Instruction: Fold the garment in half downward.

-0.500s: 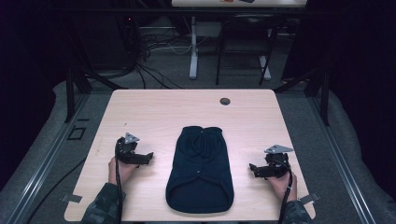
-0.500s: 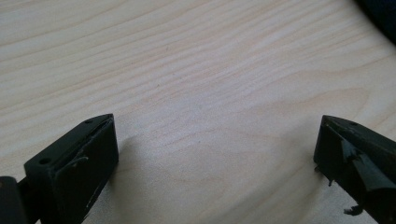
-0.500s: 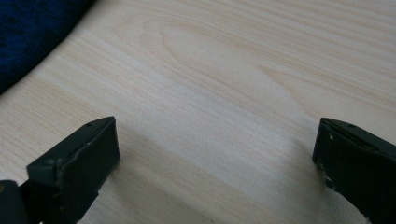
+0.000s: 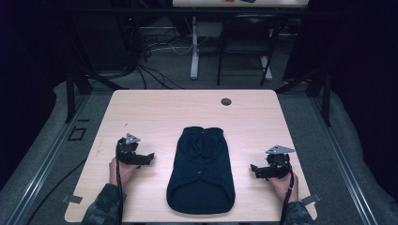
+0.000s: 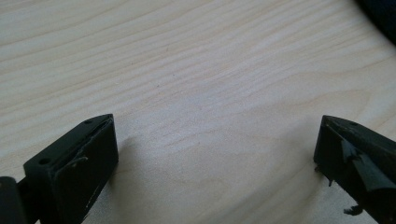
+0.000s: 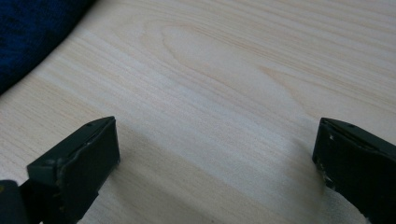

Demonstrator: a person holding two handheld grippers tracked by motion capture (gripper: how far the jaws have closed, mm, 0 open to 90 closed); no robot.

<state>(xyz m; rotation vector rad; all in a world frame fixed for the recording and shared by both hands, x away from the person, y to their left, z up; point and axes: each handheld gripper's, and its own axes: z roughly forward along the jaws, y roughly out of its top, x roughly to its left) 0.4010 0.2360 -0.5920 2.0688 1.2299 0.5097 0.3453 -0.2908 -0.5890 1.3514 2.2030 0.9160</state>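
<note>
A dark navy garment lies flat in the middle of the light wooden table, its wide hem toward the person. My left gripper rests on the table left of the garment, jaws pointing at it, open with nothing between them. A corner of the navy garment shows at the upper right of the left gripper view. My right gripper rests to the garment's right, also open and empty. The navy cloth fills the upper left corner of the right gripper view.
A round dark grommet sits near the table's far edge. Beyond the table are cables on the floor and a white table leg. Black frame posts stand at both far corners. Bare wood surrounds the garment.
</note>
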